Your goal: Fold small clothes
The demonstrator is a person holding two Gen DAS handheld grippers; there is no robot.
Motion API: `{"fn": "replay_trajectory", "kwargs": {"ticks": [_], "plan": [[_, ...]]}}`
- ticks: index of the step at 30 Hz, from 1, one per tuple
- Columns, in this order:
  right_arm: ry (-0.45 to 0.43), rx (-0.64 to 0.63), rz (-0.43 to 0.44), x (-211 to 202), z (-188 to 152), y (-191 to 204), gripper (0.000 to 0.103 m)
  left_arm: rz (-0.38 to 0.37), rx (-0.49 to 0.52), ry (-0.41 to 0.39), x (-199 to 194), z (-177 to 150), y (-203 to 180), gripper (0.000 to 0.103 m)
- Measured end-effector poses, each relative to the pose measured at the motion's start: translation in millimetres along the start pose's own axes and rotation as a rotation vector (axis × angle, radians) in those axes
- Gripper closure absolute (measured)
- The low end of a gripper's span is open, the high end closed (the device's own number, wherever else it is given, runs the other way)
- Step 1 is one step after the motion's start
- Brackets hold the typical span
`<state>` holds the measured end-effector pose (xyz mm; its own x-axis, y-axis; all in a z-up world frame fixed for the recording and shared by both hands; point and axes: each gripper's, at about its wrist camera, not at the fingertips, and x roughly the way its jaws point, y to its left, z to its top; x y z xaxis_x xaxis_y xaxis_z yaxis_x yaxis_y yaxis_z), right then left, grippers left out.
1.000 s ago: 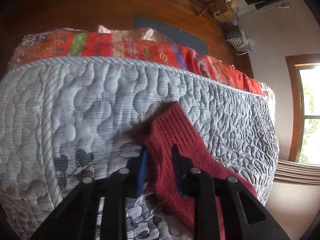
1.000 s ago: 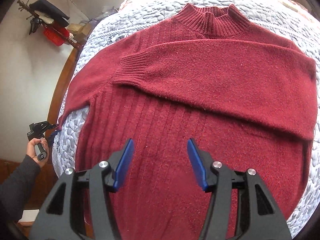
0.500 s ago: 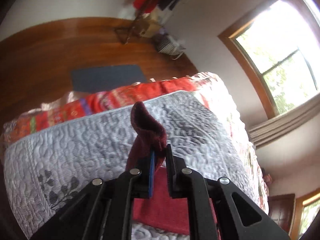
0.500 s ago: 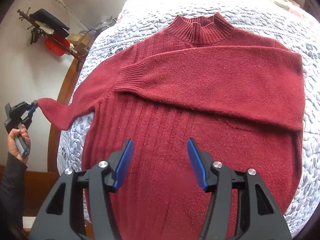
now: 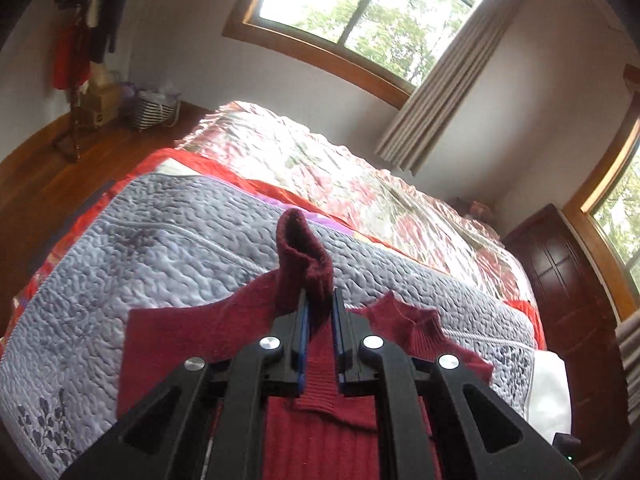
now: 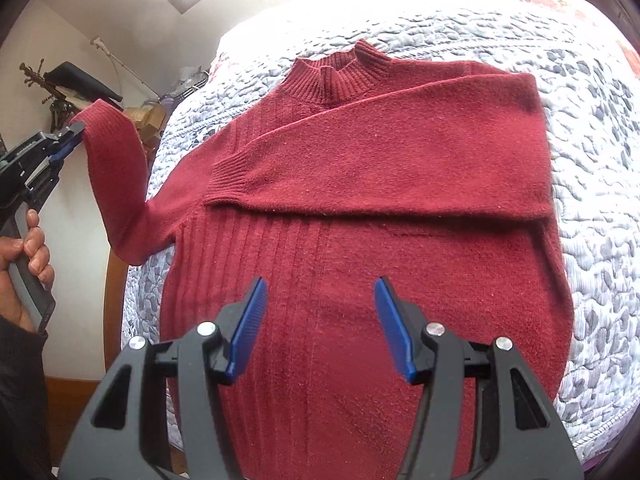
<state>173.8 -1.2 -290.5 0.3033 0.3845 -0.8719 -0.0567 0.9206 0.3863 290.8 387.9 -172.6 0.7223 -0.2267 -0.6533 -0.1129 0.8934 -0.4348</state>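
A dark red knit sweater (image 6: 360, 248) lies flat on the grey quilted bedspread (image 6: 600, 160), collar away from me. One sleeve (image 6: 400, 160) is folded across the chest. The other sleeve (image 6: 116, 184) is lifted off the bed's left side, and my left gripper (image 6: 74, 132) is shut on its ribbed cuff (image 5: 304, 264). In the left wrist view that cuff sticks up between the blue pads (image 5: 303, 332) of the left gripper (image 5: 319, 320). My right gripper (image 6: 320, 320) hovers open over the sweater's lower body, nothing between its fingers.
A hand (image 6: 28, 248) in a dark sleeve holds the left gripper's handle. The bed carries a red patterned cover (image 5: 360, 184) beyond the quilt. A coat stand (image 5: 80, 60) and basket (image 5: 154, 110) stand on the wooden floor; a dark wooden cabinet (image 5: 568, 300) is at right.
The left gripper shut on the hanging sleeve's cuff and raised it from below the bed edge to above the quilt. The right gripper stayed open over the sweater.
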Motion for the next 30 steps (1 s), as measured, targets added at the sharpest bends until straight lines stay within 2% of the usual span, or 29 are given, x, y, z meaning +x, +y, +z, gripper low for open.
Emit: {"fn": "replay_trajectory", "kwargs": {"ticks": [7, 14, 17, 19, 21, 22, 24, 26, 28, 30], "plan": [[0.004, 0.040, -0.032, 0, -6, -31, 0.047, -0.054, 0.082, 0.169, 79, -57, -61, 0.093], [0.004, 0.063, -0.036, 9, 6, -48, 0.047, -0.045, 0.109, 0.327, 143, -106, -75, 0.093], [0.007, 0.086, -0.009, 13, 18, -51, 0.046, -0.037, 0.114, 0.370, 155, -120, -77, 0.093], [0.023, 0.122, 0.028, 17, 31, -52, 0.035, -0.034, 0.121, 0.379, 155, -125, -76, 0.093], [0.043, 0.177, 0.102, 23, 47, -53, 0.034, -0.030, 0.123, 0.388, 155, -127, -73, 0.093], [0.049, 0.195, 0.142, 27, 56, -52, 0.032, -0.031, 0.121, 0.394, 154, -128, -71, 0.091], [0.063, 0.216, 0.206, 36, 75, -46, 0.029, -0.023, 0.120, 0.395, 151, -128, -69, 0.079], [0.092, 0.232, 0.268, 50, 94, -39, 0.029, -0.023, 0.108, 0.395, 144, -127, -65, 0.046], [0.132, 0.241, 0.311, 71, 109, -30, 0.029, -0.023, 0.090, 0.378, 135, -125, -61, 0.040], [0.160, 0.238, 0.304, 92, 121, -24, 0.029, -0.033, 0.072, 0.396, 127, -124, -56, 0.039]]}}
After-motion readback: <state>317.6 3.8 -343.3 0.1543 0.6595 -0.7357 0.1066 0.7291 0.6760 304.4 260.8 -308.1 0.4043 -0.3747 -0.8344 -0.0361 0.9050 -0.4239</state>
